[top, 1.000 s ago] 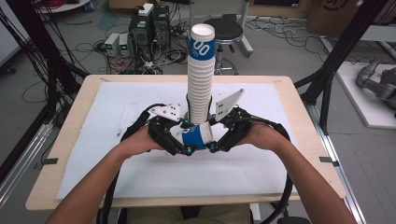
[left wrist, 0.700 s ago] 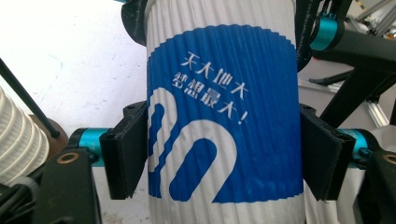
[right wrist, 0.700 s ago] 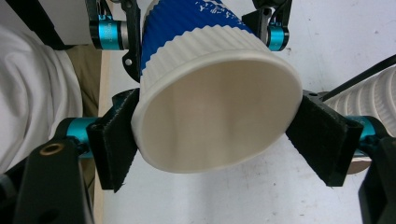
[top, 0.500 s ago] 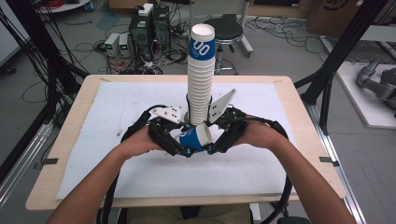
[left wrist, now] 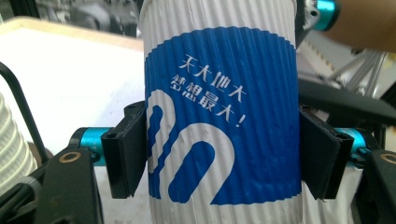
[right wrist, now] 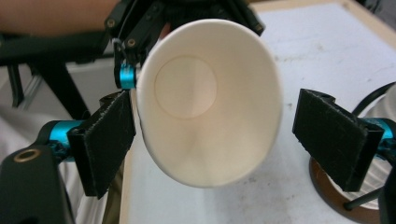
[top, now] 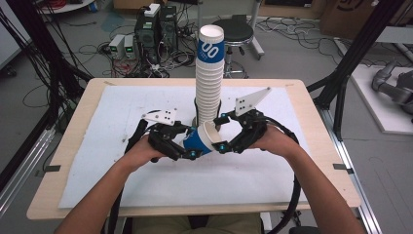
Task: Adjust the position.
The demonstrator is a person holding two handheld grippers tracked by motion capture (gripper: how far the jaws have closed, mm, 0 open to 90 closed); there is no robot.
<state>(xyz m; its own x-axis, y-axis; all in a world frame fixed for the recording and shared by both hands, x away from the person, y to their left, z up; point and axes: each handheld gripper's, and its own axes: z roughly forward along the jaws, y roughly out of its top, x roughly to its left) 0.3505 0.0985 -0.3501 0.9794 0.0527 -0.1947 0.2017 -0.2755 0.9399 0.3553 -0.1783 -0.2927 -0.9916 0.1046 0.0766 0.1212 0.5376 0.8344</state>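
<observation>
Cup (top: 198, 140) is held on its side above the tabletop (top: 122, 97), at 6 o'clock from the tall cup stack (top: 209, 78). The left gripper (top: 187, 151) has its fingers (left wrist: 125, 149) clamped on the blue-and-white wall. The right gripper (top: 221, 131) has just been opening; its fingers (right wrist: 105, 140) are spread at 3 and 9 o'clock of the rim, one side just beside it, the other apart.

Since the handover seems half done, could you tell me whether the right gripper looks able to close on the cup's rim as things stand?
Probably yes: the right gripper has just opened, its pads flanking the cup rim with nothing between; the left gripper grips only the body.
</observation>
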